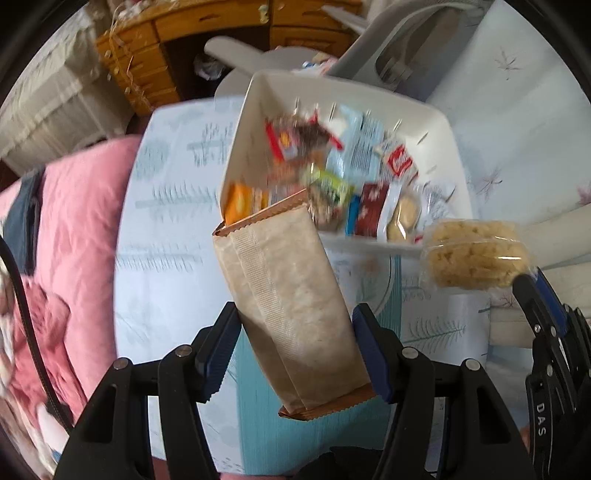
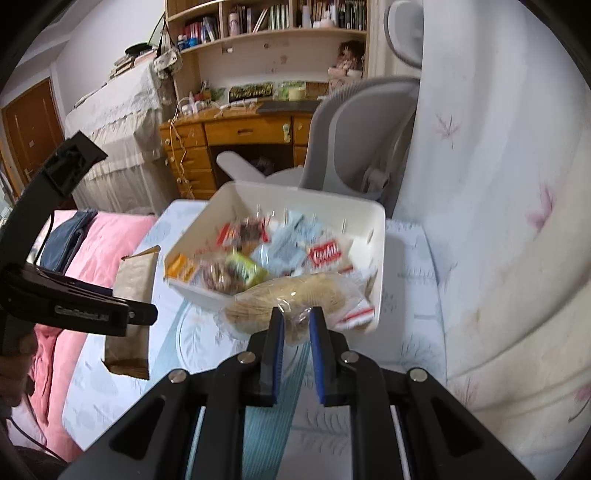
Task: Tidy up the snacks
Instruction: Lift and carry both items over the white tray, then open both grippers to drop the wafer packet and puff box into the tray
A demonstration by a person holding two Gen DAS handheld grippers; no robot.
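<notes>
Two grippers up over a pale leaf-print tablecloth. Left gripper clamps a tan paper packet betw. its pads; right gripper pinches a clear-wrapped puffed snack at the white bin w/ assorted snacks. Pink bedding left; wooden desk, grey chair, bookshelf behind.

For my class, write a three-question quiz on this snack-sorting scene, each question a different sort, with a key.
1. True or false: the left hand-held gripper holds a brown paper packet.
2. Which does the right hand-held gripper grip? A) a book B) a clear bag of pale puffed snacks C) a cup
3. Fill in: the mixed wrapped snacks lie in a white ____.

Key: 1 true; 2 B; 3 bin.
</notes>
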